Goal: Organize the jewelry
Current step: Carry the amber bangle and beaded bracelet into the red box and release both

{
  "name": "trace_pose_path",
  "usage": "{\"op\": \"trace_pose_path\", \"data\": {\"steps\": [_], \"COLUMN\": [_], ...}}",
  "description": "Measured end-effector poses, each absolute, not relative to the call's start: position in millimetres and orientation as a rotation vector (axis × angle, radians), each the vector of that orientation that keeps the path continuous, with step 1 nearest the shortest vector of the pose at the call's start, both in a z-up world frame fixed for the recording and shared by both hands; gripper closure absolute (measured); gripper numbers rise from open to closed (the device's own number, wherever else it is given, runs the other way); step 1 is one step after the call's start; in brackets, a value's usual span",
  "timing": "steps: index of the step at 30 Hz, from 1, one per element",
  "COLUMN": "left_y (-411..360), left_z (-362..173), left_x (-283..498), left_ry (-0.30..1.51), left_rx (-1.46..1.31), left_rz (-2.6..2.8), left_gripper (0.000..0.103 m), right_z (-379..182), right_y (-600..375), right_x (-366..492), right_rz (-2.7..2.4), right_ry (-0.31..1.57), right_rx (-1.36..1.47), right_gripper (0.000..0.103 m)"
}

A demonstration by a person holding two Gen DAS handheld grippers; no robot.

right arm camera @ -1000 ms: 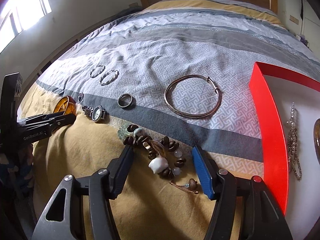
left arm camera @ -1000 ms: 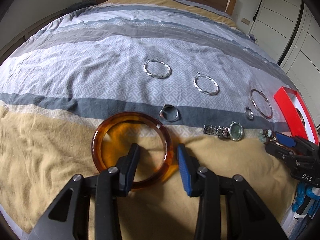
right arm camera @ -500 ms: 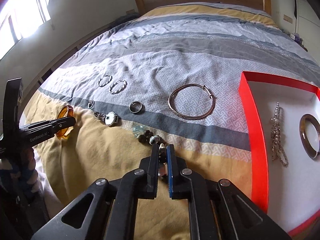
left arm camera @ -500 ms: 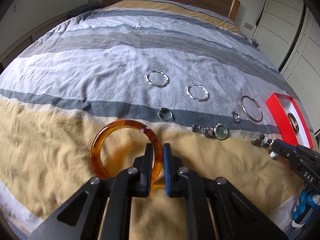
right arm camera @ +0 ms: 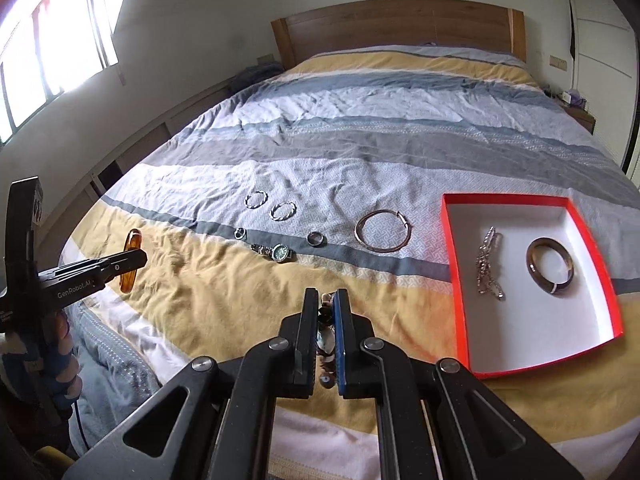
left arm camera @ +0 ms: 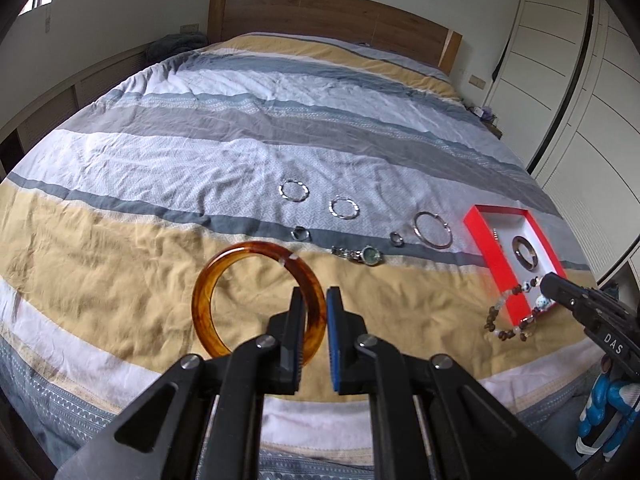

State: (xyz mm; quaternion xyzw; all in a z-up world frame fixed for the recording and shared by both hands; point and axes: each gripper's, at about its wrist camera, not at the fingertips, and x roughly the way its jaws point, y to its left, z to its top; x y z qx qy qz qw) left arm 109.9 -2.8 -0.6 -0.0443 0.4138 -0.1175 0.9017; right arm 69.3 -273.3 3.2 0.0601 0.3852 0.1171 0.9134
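Observation:
My left gripper point(left arm camera: 313, 300) is shut on an amber bangle point(left arm camera: 224, 276), which hangs lifted above the yellow stripe of the bedspread; in the right wrist view the bangle point(right arm camera: 131, 256) shows edge-on in the left gripper point(right arm camera: 138, 260). My right gripper point(right arm camera: 325, 300) is shut on a beaded bracelet point(right arm camera: 325, 336) of brown and white beads, raised off the bed; from the left wrist view the bracelet point(left arm camera: 508, 320) dangles from the right gripper point(left arm camera: 546, 280) in front of the red box point(left arm camera: 480, 236). The red box point(right arm camera: 452, 264) holds a chain and a dark bangle point(right arm camera: 551, 266).
On the bedspread lie two twisted silver hoops point(right arm camera: 256, 201) point(right arm camera: 283, 210), a large thin bangle point(right arm camera: 383, 230), two rings point(right arm camera: 240, 233) point(right arm camera: 315, 239) and a wristwatch point(right arm camera: 278, 252). A wooden headboard point(right arm camera: 396, 24) stands at the far end; wardrobe doors point(left arm camera: 560, 80) line the right side.
Both grippers shut, the left on the amber bangle and the right on the beaded bracelet, and both rose from the bed with their pieces; the bed now looks farther away.

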Motion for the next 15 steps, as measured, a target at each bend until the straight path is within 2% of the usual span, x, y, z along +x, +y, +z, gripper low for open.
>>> {"op": "trace_pose_path", "data": {"steps": [8, 15], "left_y": [-43, -111], "left_z": [34, 53], "left_x": [95, 110], "left_ry": [0.812, 0.794], "left_rx": [-0.091, -0.044], "left_rz": [-0.348, -0.481], "left_gripper": [0.094, 0.094], "right_z": [53, 73], "right_y": [-303, -352], "right_x": [37, 35], "right_rz": [0.176, 0.101], "right_ry": [0.692, 0.649], "right_rx": [0.102, 0.106], "right_gripper": [0.096, 0.096]}}
